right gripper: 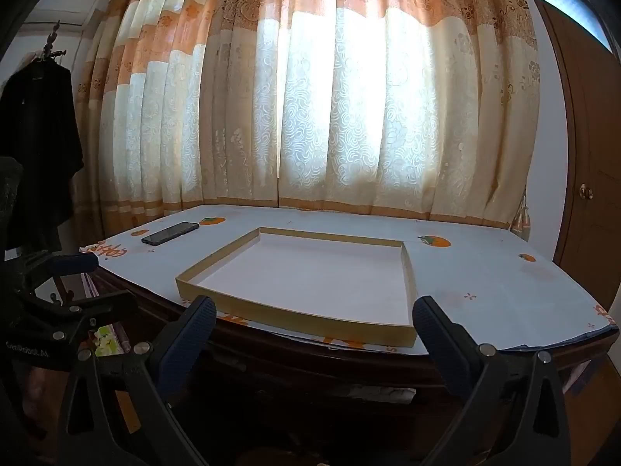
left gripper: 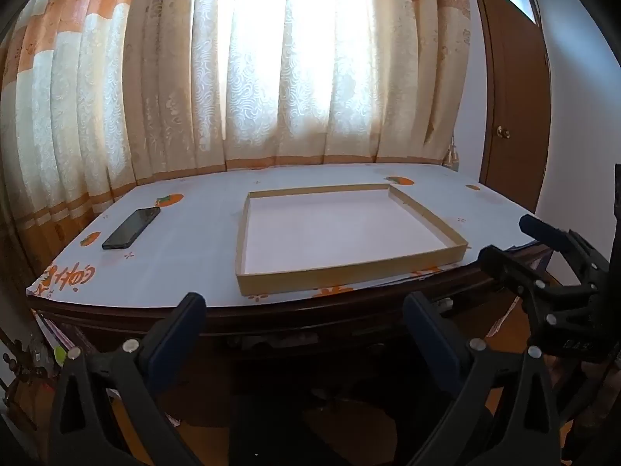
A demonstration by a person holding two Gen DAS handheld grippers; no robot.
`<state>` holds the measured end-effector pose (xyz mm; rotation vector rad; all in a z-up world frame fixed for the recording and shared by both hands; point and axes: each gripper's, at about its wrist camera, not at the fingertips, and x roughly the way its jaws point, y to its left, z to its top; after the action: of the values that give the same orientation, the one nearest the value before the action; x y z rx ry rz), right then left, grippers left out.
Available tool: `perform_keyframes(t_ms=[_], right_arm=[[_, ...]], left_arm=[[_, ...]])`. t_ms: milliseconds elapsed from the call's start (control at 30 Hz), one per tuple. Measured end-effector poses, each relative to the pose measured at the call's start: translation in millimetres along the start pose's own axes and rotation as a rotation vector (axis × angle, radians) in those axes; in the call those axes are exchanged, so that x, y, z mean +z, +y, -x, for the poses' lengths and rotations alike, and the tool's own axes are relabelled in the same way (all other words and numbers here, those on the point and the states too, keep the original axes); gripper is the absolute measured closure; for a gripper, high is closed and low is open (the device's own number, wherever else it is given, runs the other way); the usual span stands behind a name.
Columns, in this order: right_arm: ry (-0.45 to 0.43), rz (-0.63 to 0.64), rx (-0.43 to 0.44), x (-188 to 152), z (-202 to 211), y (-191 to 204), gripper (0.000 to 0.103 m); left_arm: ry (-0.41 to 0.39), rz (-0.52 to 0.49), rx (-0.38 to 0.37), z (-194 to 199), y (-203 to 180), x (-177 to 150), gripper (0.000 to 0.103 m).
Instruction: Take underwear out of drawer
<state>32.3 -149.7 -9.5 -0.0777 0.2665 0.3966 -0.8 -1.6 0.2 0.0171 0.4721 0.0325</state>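
- Left gripper [left gripper: 306, 303]: fingers [left gripper: 182, 326] spread wide, nothing between them, held before the desk's [left gripper: 194, 256] near edge.
- Right gripper [right gripper: 314, 306]: fingers [right gripper: 438, 330] also wide apart and empty; in the left view it shows at 3 o'clock [left gripper: 504, 244].
- Tray [left gripper: 248, 283]: shallow, cardboard-walled, white inside, lying flat mid-desk at 12 o'clock from both grippers, with nothing in it.
- Phone [left gripper: 131, 228]: dark, flat on the desk at 10 o'clock, well apart from the tray.
- Underwear and drawer: neither can be made out; the desk's front below the edge is too dark to read.
- Curtain [left gripper: 271, 77]: behind the desk, backlit.
- Door [left gripper: 512, 116]: brown, at 2 o'clock.
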Motion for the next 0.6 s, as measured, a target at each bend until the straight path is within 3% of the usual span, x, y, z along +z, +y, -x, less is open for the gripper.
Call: perform_keyframes(t_ms=[600], right_arm=[[0.013,-0.010,0.016,-3.8,-2.6,1.2,0.001]], left_arm=[[0.005,0.013,-0.014,-0.7,-1.2,0.1,0.000]])
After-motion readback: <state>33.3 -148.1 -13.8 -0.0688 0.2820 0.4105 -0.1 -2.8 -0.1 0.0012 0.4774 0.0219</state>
